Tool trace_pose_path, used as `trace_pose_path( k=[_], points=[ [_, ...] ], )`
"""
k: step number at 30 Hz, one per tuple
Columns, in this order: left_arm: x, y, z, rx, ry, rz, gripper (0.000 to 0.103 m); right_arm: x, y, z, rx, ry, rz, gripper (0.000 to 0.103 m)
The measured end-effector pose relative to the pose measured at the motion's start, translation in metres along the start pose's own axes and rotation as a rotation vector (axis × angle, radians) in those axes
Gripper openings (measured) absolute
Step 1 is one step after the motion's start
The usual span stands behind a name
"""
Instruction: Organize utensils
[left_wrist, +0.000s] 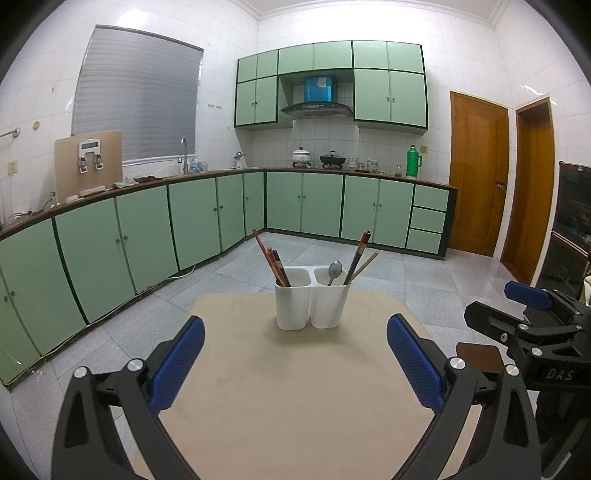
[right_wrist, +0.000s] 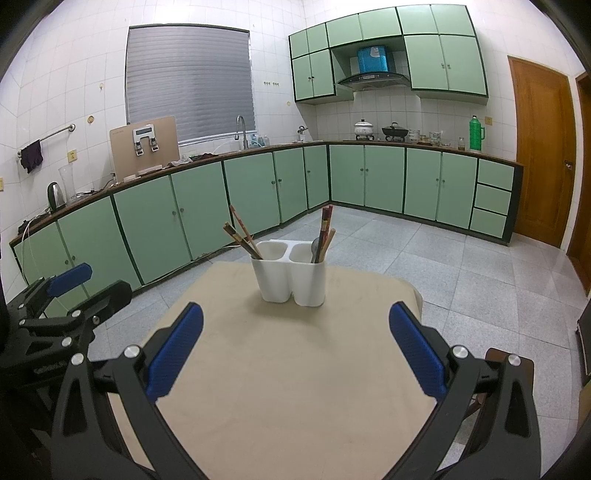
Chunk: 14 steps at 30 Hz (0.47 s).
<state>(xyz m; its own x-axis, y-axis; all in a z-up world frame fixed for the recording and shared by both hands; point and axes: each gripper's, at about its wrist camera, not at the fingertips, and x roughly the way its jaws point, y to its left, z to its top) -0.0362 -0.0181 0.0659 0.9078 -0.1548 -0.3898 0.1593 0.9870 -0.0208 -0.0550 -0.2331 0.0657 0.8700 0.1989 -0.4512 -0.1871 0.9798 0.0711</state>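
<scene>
With chopsticks (left_wrist: 275, 264) and a spoon (left_wrist: 334, 271) standing in the two-compartment holder (left_wrist: 312, 304) mid-surface (left_wrist: 295, 387), nothing looks left to sort; left gripper (left_wrist: 295, 363) and right gripper (right_wrist: 295, 349) both gape wide, empty.

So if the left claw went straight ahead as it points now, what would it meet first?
Most likely the white utensil holder on the table; nothing lies between it and the open left claw, though height is hard to judge.

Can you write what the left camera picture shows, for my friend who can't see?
A white two-cup holder stands on a beige table, chopsticks in both cups, a spoon in the right. The left tool is open before it.
</scene>
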Motion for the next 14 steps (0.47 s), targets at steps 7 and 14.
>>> trace_pose_path(
  k=[7, 14],
  points=[
    [0.0003, -0.0023, -0.0021, -0.006, 0.006, -0.001, 0.097, 0.0035, -0.0001, -0.0043, 0.001, 0.002, -0.001, 0.098],
    [0.0011, -0.0036, -0.0018, -0.009, 0.011, 0.006, 0.097, 0.0034, -0.0003, -0.0035, 0.001, 0.003, 0.0, 0.098]
  ],
)
